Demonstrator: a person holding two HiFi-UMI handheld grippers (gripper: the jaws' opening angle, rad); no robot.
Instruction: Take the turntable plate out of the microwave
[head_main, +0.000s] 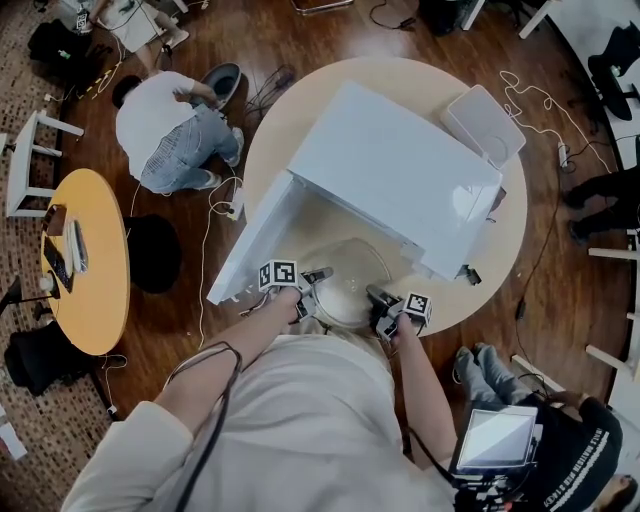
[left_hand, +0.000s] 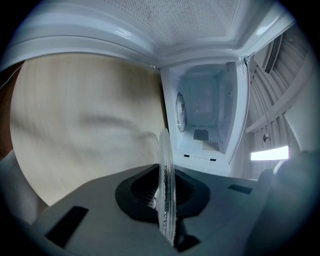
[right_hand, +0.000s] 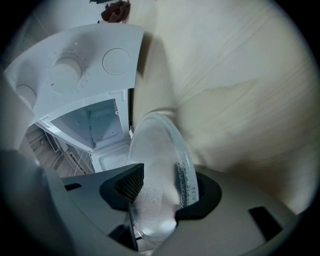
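The clear glass turntable plate is outside the white microwave, over the round table just in front of the open cavity. My left gripper is shut on the plate's left rim. In the left gripper view the plate shows edge-on, pinched between the pads of the left gripper. My right gripper is at the plate's right rim. In the right gripper view that rim lies between the wide jaws of the right gripper, and the ribbed pad stands off the glass.
The microwave door hangs open to the left, and the cavity is bare. A white lidded box sits at the table's back right. A person crouches on the floor, and a yellow side table stands at the left.
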